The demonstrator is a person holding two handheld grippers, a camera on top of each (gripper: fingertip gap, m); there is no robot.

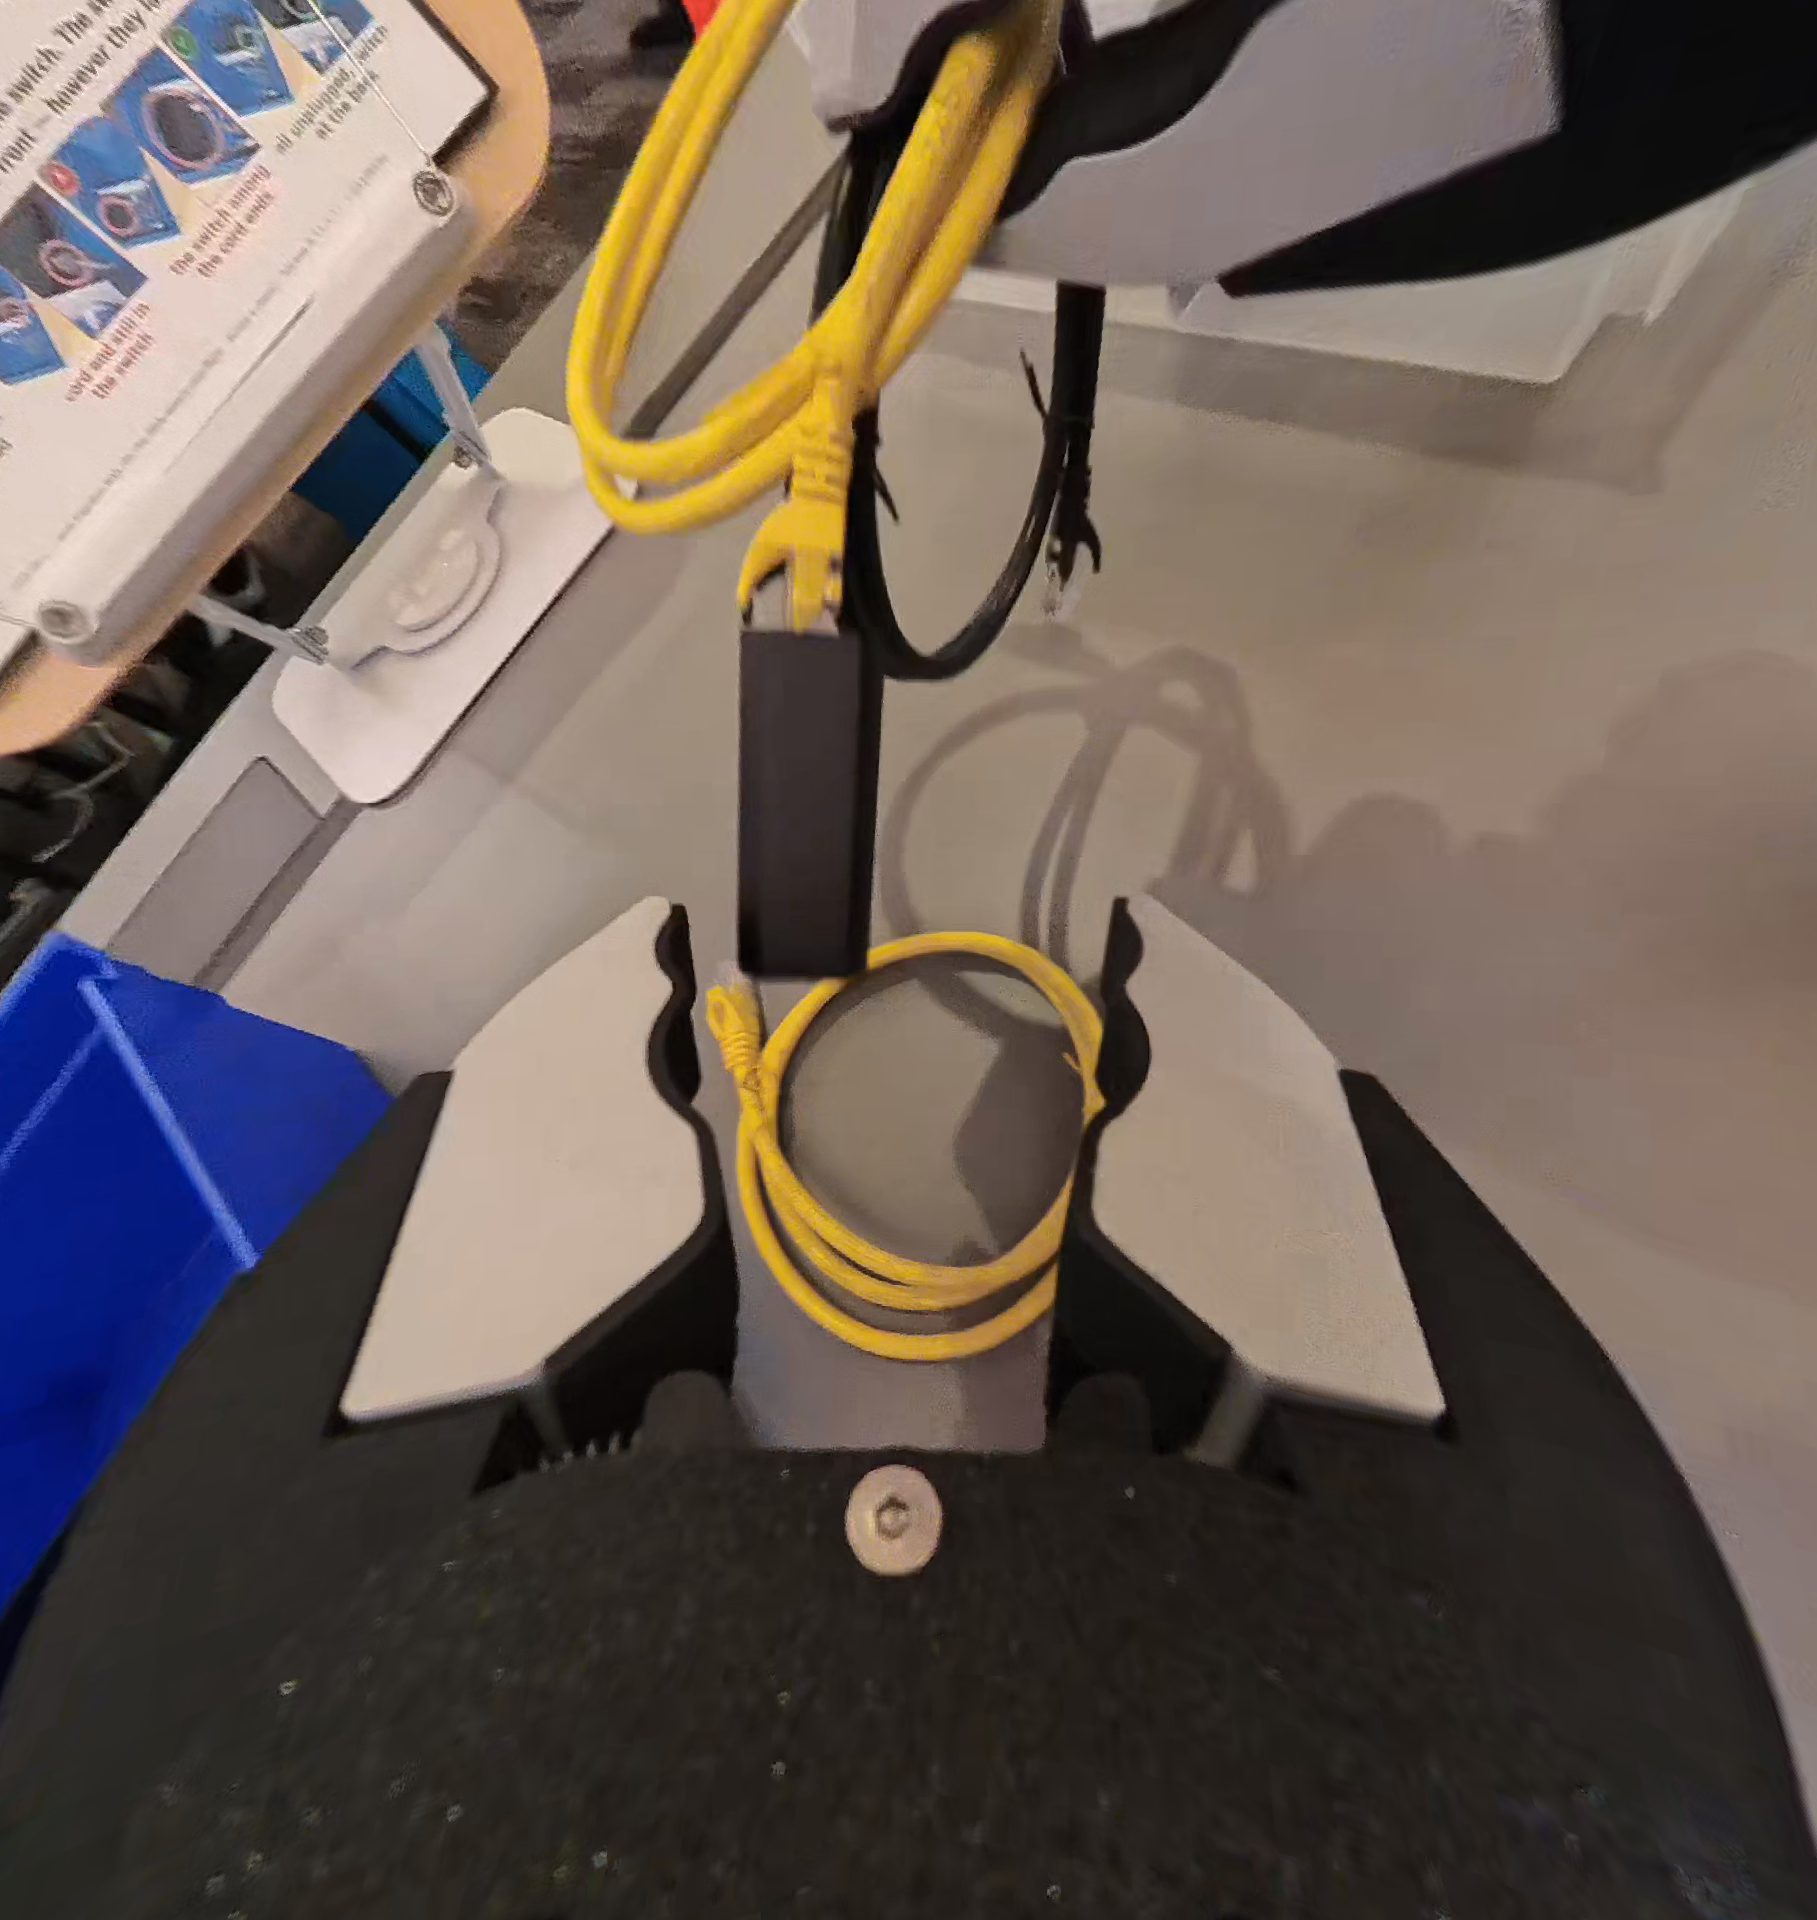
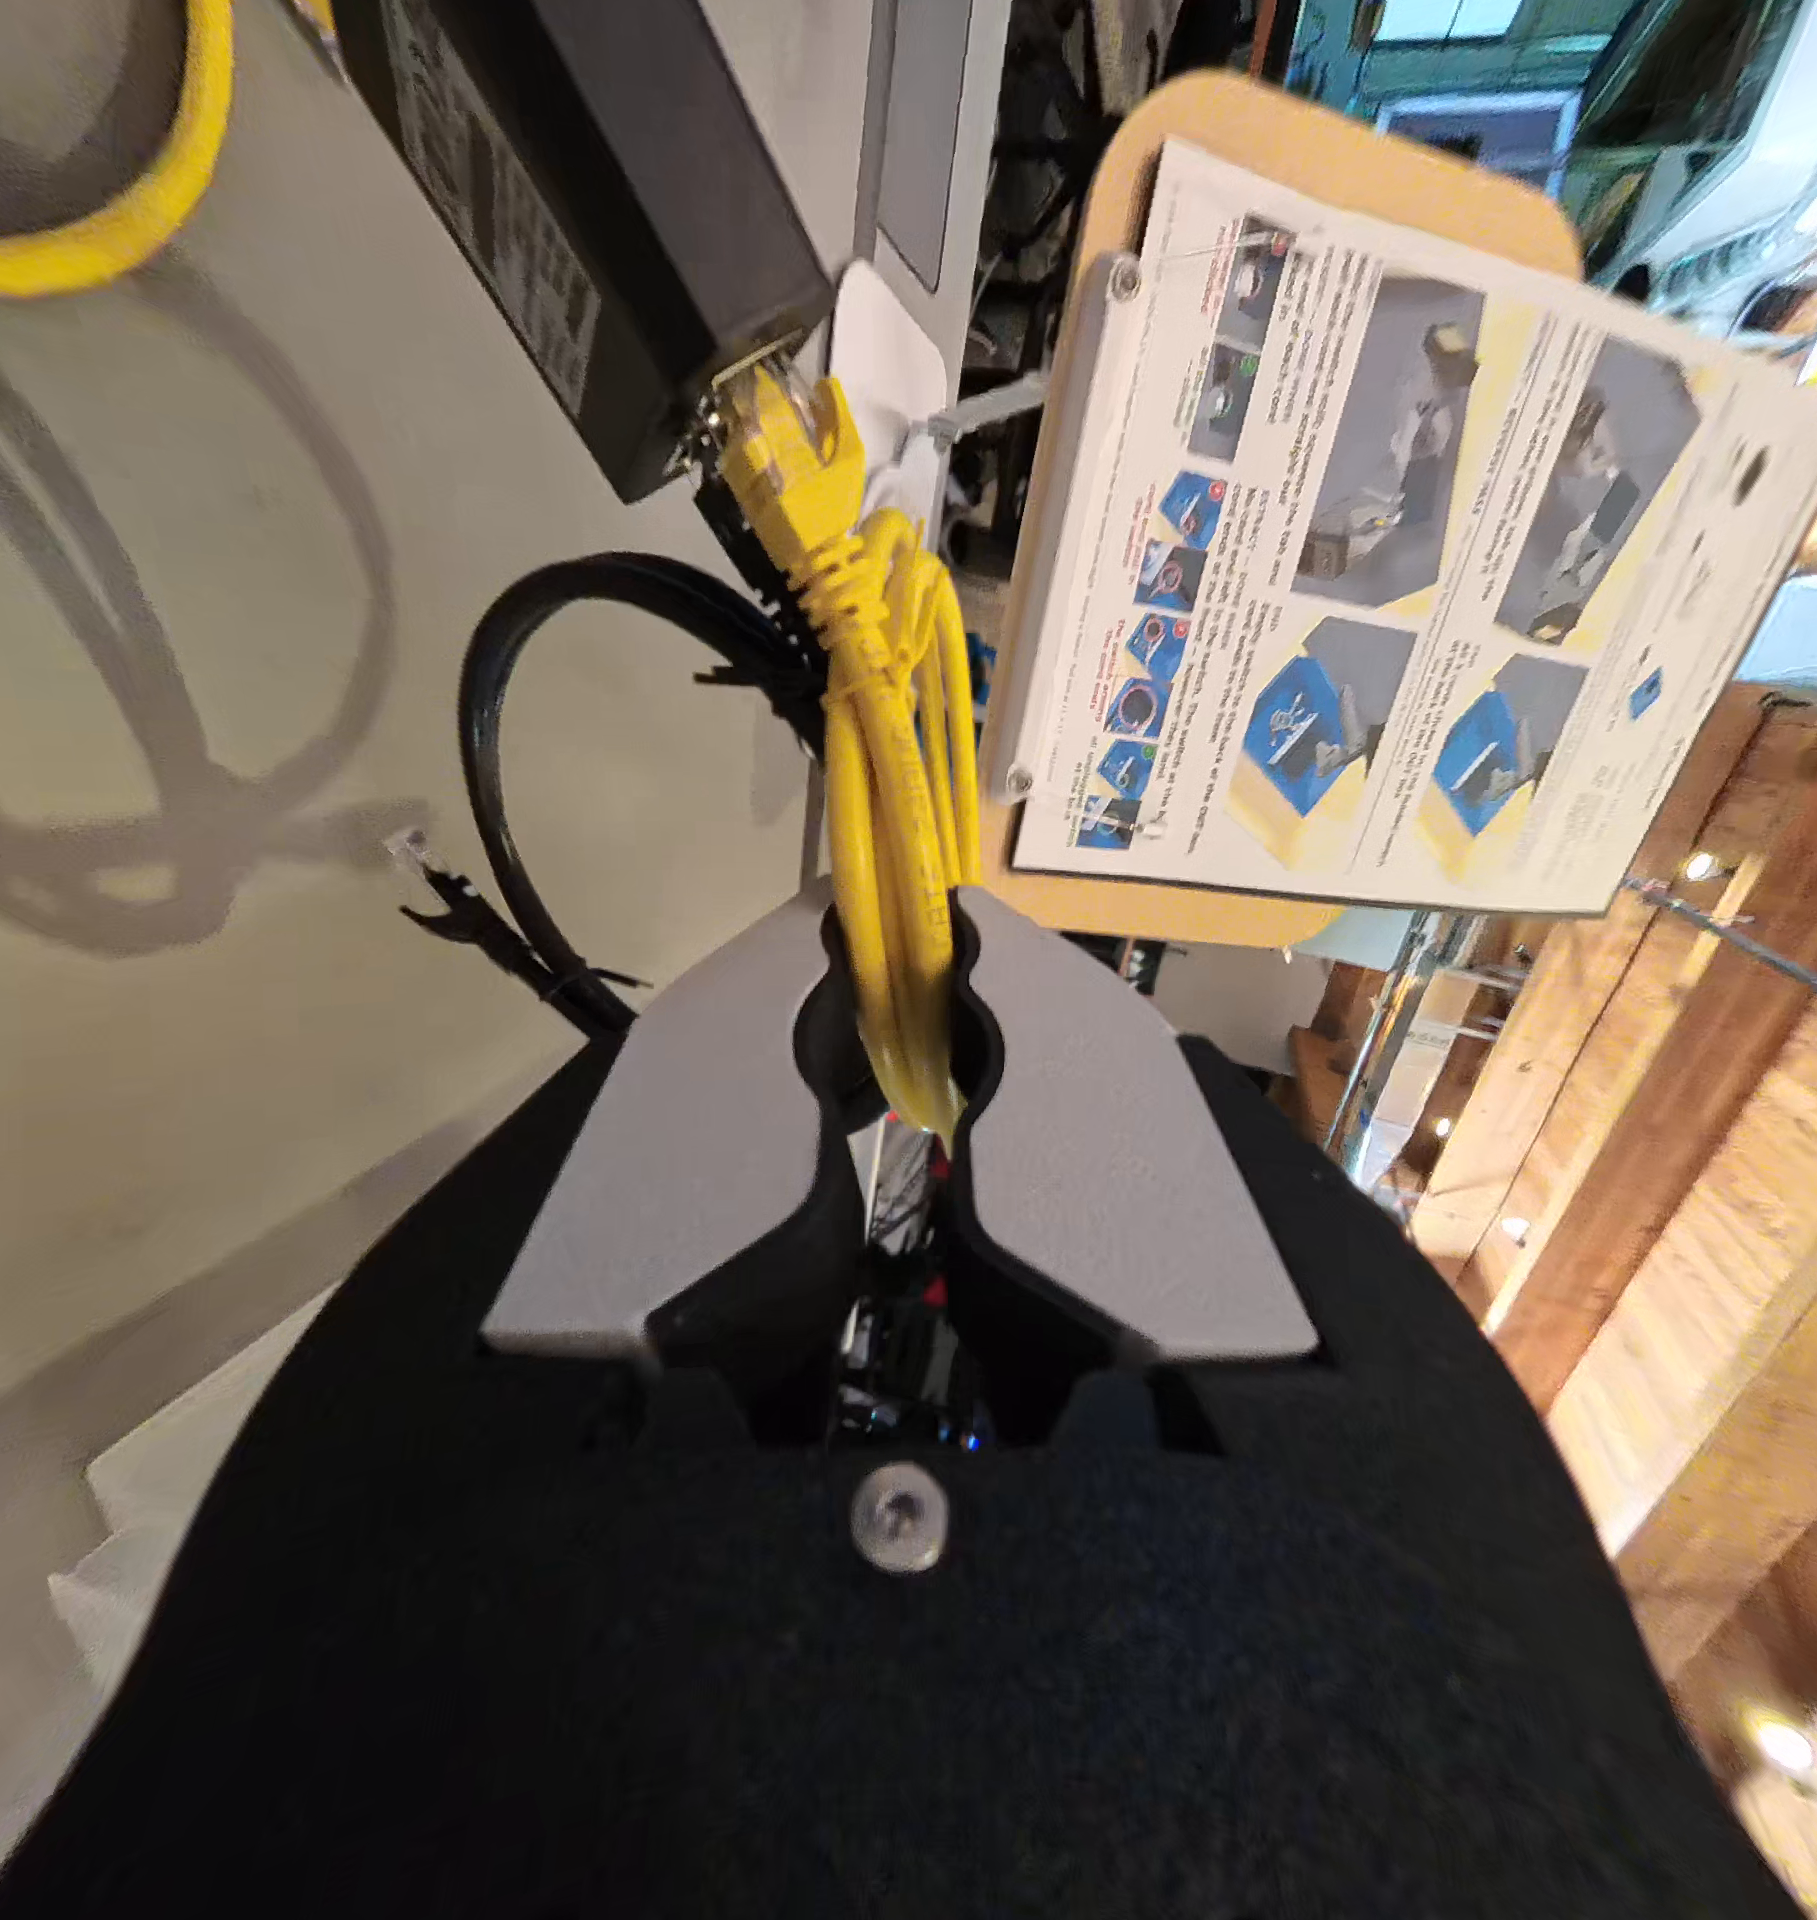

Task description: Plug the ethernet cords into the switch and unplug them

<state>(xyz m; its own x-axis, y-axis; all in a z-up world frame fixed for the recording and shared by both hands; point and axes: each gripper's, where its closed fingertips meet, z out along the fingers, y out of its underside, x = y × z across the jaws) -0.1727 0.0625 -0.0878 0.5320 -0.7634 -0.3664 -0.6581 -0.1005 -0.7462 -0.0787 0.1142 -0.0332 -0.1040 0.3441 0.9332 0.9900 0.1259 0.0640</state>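
Left wrist view: my left gripper (image 1: 899, 997) stands wide apart, clamping nothing. A coiled yellow cord (image 1: 914, 1226) lies on the grey table (image 1: 1403, 1039) between its fingers, untouched by the pads. Just ahead hangs the black switch (image 1: 805, 800), a yellow plug (image 1: 805, 551) seated in its far end. My right gripper (image 2: 899, 997) is clamped on the bundled yellow cable (image 2: 899, 831) that carries the plug. A black cord (image 2: 499, 748) loops left of those jaws. An instruction sheet (image 2: 1403, 540) stands to the right, motion-blurred; the switch's label (image 2: 509, 197) is too smeared to read.
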